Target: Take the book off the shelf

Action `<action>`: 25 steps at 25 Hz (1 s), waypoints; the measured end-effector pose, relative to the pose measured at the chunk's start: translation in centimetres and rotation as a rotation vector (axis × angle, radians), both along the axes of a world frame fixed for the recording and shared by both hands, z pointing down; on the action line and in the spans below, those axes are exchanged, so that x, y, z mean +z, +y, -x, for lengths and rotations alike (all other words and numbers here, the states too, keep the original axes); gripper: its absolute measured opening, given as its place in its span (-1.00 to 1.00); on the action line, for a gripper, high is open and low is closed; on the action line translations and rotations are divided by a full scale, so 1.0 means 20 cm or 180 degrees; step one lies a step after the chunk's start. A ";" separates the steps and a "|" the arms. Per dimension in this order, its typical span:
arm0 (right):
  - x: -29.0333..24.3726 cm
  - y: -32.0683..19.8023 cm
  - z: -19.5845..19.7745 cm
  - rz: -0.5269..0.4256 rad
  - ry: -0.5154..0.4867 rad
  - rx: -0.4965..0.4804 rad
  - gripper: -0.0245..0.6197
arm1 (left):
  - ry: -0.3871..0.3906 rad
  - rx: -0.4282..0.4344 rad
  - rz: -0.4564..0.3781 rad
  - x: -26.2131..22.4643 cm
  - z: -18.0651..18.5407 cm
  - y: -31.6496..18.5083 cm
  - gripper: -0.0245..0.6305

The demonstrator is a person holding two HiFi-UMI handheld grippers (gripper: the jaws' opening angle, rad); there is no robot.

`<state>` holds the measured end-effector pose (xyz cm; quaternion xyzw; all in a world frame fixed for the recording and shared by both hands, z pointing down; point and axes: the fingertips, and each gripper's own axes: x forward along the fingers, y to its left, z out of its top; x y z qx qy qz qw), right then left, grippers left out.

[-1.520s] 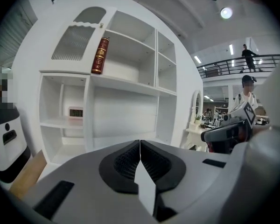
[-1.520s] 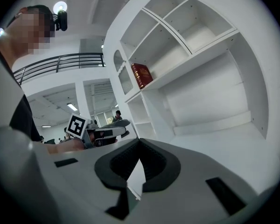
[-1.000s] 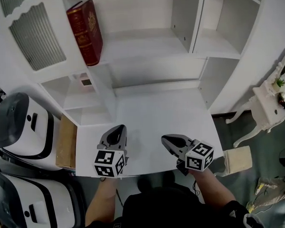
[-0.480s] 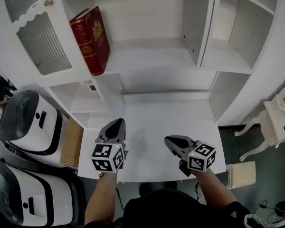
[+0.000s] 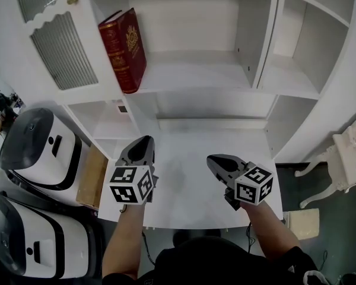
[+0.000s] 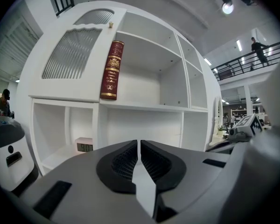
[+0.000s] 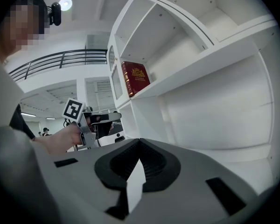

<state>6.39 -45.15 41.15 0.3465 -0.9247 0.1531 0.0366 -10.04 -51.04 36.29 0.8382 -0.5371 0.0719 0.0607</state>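
A thick red book point(image 5: 124, 47) with gold print stands upright at the left end of the upper shelf point(image 5: 196, 76) of a white cabinet. It also shows in the left gripper view as the red book point(image 6: 112, 70) and in the right gripper view as the red book point(image 7: 135, 78). My left gripper point(image 5: 143, 142) hovers over the white desk surface point(image 5: 190, 159), well below the book, jaws shut and empty. My right gripper point(image 5: 213, 160) is beside it to the right, also shut with nothing between the jaws.
A glazed cabinet door point(image 5: 53, 28) stands left of the book. A small clock point(image 6: 84, 145) sits in the lower left cubby. Two white machines point(image 5: 38, 150) stand on the floor at left. A white side table point(image 5: 344, 159) is at right.
Both grippers have risen and shifted slightly toward the shelves. The head view has tilted, so the cabinet and book sit lower and further right in the picture.
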 end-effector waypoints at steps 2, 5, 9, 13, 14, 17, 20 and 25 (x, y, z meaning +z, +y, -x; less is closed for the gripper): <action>-0.05 -0.02 0.02 -0.0045 0.0025 -0.0014 -0.88 | -0.0034 -0.0025 -0.0029 -0.04 0.01 -0.02 -0.88; -0.10 -0.04 0.04 -0.0093 0.0058 -0.0046 -0.88 | -0.0060 -0.0067 -0.0084 -0.11 0.03 -0.06 -0.84; -0.11 -0.05 0.05 -0.0089 0.0111 -0.0054 -0.88 | -0.0012 -0.0079 -0.0121 -0.20 0.04 -0.11 -0.65; -0.12 -0.05 0.07 -0.0070 0.0152 -0.0063 -0.88 | 0.0005 -0.0156 -0.0133 -0.28 0.07 -0.19 -0.46; -0.12 -0.05 0.08 -0.0079 0.0155 -0.0076 -0.88 | 0.0013 -0.0188 -0.0144 -0.31 0.08 -0.20 -0.42; -0.14 -0.05 0.10 -0.0104 0.0171 -0.0118 -0.88 | 0.0023 -0.0290 -0.0200 -0.37 0.11 -0.25 -0.36; -0.13 -0.04 0.12 -0.0091 0.0176 -0.0149 -0.88 | 0.0004 -0.0391 -0.0252 -0.42 0.13 -0.30 -0.30; -0.09 -0.03 0.14 -0.0037 0.0173 -0.0188 -0.88 | -0.0078 -0.0573 -0.0247 -0.47 0.18 -0.37 -0.19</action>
